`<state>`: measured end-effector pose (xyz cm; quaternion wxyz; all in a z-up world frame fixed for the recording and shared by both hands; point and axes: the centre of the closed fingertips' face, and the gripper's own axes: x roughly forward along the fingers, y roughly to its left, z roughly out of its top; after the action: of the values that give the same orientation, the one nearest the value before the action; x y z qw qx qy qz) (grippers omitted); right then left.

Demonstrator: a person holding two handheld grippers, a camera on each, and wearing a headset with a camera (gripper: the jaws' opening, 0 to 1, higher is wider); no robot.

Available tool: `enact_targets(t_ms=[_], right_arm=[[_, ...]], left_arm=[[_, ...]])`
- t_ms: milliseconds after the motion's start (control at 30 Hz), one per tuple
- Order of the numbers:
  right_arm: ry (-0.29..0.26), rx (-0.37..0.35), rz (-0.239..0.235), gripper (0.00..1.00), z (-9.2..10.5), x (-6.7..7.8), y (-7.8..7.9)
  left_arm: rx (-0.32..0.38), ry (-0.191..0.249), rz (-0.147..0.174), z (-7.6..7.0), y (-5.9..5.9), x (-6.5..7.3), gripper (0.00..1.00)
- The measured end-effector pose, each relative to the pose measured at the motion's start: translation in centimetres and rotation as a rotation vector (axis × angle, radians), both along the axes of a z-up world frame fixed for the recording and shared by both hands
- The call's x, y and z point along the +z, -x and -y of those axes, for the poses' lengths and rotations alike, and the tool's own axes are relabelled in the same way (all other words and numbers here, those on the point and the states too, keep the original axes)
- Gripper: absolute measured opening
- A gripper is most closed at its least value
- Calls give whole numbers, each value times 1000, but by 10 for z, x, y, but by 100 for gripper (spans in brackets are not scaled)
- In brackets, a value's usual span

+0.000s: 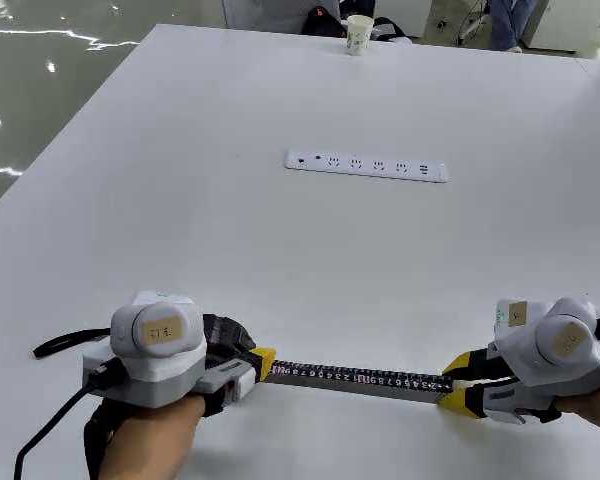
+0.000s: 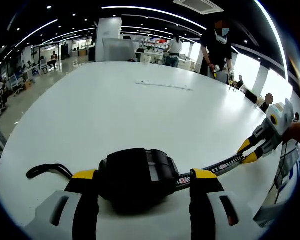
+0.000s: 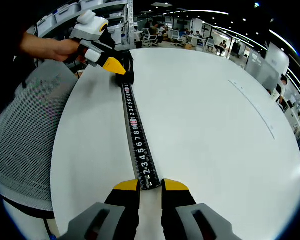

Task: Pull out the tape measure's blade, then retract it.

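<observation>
— While our left gripper [image 2: 145,177] clamps the tape measure case [image 2: 132,167] between its jaws, where's the blade [image 3: 137,140]?
— Stretched along the surface [image 3: 215,125], its end pinched between the jaws of our right gripper [image 3: 151,187].

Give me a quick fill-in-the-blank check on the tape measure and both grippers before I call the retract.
1. The left gripper is shut on the tape measure's case, which is ____ in colour.
2. The right gripper is shut on the tip of the blade, so the blade is pulled ____ of the case.
3. Farther up the white table lies a white ____ strip.

Missing words: black, out, power.
</observation>
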<state>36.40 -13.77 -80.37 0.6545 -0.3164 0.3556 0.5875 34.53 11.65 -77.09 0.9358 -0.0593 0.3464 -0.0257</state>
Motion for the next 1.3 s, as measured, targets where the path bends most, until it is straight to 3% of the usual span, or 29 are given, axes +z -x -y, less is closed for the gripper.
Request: enact_targets(t_ms=[467, 1300], right_arm=[[-27, -30, 8, 11, 0, 0, 0], [-18, 7, 19, 8, 1, 0, 2]], left_arm=[[12, -10, -8, -3, -3, -3, 68], [32, -30, -38, -8, -5, -7, 62]])
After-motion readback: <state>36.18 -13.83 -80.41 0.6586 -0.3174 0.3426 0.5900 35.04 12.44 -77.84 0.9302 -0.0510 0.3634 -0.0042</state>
